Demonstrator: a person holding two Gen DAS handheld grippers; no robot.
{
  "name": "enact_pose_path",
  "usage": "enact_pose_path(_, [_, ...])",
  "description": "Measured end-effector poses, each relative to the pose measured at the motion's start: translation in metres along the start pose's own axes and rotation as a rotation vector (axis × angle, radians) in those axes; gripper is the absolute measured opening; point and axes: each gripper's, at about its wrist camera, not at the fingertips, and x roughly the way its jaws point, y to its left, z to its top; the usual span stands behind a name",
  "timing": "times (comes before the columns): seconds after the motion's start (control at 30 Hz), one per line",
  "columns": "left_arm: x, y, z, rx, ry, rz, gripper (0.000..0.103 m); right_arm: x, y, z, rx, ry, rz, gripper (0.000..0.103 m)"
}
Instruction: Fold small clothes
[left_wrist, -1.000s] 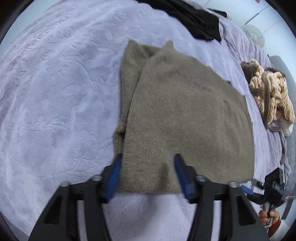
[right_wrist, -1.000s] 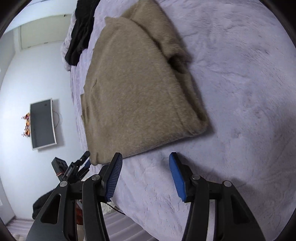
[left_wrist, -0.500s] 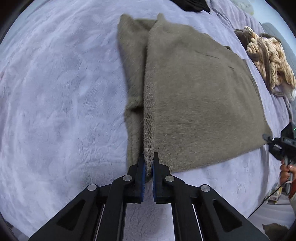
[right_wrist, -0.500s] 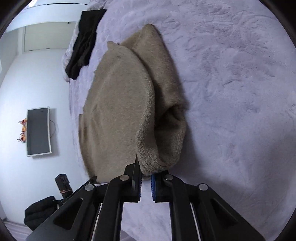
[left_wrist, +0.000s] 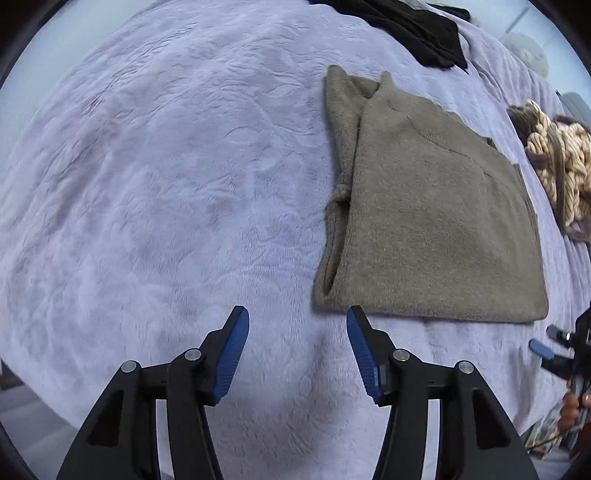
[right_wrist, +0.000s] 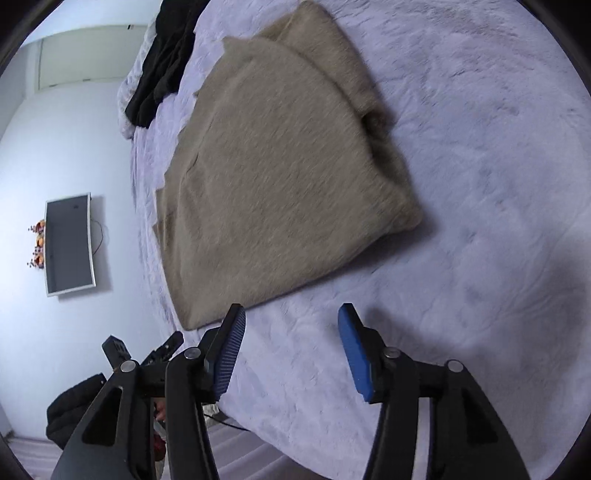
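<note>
Both tongs, left tongs (left_wrist: 297, 338) and right tongs (right_wrist: 291, 338), had just sprung apart, gripping nothing; I saw the folded brown sweater (left_wrist: 432, 221) lying just ahead on the bed (left_wrist: 166, 184).

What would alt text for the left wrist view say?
A folded brown sweater lies flat on a lilac blanket, just beyond the open, empty left gripper. Black clothes and a cream knitted bundle lie further off.

Soft, cool, even daylight; strong fisheye bending with black corners. The right wrist view is motion-smeared (worst around ten o'clock), faint shadows underneath.
</note>
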Motion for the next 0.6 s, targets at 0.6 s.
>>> enact_pose_path(0.6, [0.039, 0.005, 0.007, -0.238, 0.001, 0.062, 0.063, 0.033, 0.031, -0.037, -0.169, 0.202, -0.042, 0.057])
